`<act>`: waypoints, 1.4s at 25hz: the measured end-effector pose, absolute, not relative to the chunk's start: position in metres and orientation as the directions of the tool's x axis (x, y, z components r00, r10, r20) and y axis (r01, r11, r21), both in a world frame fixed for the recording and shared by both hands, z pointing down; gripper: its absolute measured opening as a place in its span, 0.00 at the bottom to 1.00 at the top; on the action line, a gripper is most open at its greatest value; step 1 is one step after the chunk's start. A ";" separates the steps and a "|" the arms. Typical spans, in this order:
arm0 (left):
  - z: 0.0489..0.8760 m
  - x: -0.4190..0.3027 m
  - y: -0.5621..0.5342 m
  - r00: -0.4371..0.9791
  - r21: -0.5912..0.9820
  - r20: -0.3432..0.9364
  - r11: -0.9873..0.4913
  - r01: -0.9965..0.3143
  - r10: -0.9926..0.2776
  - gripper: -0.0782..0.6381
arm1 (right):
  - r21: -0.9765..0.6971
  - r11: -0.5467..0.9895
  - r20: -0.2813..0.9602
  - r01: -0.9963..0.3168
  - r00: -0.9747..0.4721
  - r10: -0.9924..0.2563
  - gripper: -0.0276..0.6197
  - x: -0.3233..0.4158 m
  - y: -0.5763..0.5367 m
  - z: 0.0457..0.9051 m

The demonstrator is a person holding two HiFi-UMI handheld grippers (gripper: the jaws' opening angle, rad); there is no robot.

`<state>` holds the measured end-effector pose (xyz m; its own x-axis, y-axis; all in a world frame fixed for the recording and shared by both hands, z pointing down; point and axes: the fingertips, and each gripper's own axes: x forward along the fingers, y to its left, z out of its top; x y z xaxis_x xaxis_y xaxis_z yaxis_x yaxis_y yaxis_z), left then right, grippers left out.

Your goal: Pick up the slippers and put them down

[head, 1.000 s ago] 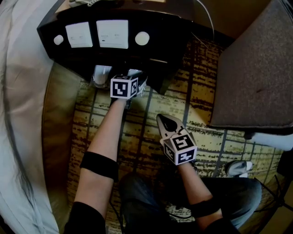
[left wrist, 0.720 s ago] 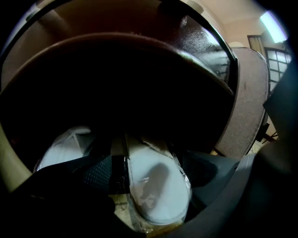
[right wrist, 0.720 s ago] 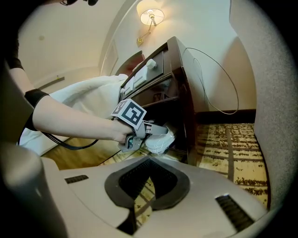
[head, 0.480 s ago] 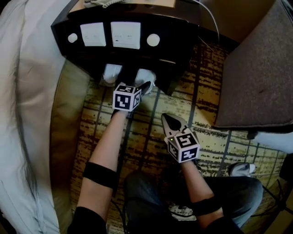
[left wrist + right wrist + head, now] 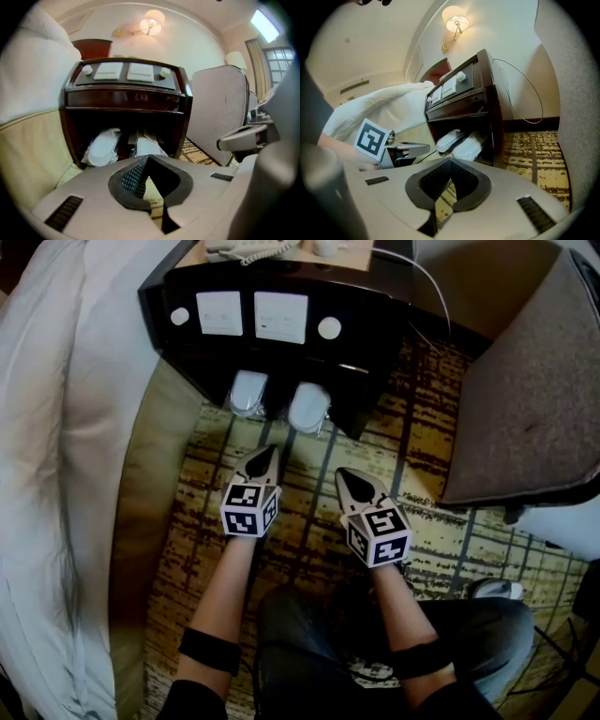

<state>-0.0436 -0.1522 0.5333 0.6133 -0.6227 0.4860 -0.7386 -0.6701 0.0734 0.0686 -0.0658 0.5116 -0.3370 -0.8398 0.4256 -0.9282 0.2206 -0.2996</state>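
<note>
Here, both tools hover over the patterned carpet [image 5: 305, 512]. The left tool [image 5: 265, 455] has just closed its jaws, and the tips meet on nothing. The right tool [image 5: 345, 478], just beside it, is likewise closed tight and empty. Ahead of both tips and clear of them, the two wrapped white slippers [image 5: 248, 393] lie side by side in the open bottom shelf of the dark nightstand [image 5: 370, 329].

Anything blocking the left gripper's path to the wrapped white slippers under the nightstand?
Nothing visible. The white plastic-wrapped slippers lie in the dark wooden nightstand's open bottom shelf; only bare patterned carpet separates them from the just-closed, empty left gripper.
</note>
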 end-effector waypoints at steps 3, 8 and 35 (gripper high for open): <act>0.531 -0.069 -0.127 0.573 0.098 0.488 -0.610 -0.786 -0.659 0.11 | -0.304 0.222 0.409 -0.927 -0.337 -0.848 0.04 0.068 -0.065 0.502; 0.521 -0.090 -0.098 0.517 0.095 0.499 -0.549 -0.830 -0.695 0.11 | -0.315 0.233 0.372 -0.920 -0.346 -0.862 0.04 0.069 -0.064 0.476; 0.050 -0.135 0.048 0.371 0.114 0.535 -0.371 -0.922 -0.759 0.11 | -0.276 0.436 0.445 -0.857 -0.516 -0.732 0.04 0.084 0.044 0.043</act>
<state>-0.1351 0.0485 0.0502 0.3713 -0.7587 0.5353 -0.9217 -0.3709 0.1137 0.0836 0.0445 0.0428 -0.5161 -0.7318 0.4452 -0.8565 0.4364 -0.2756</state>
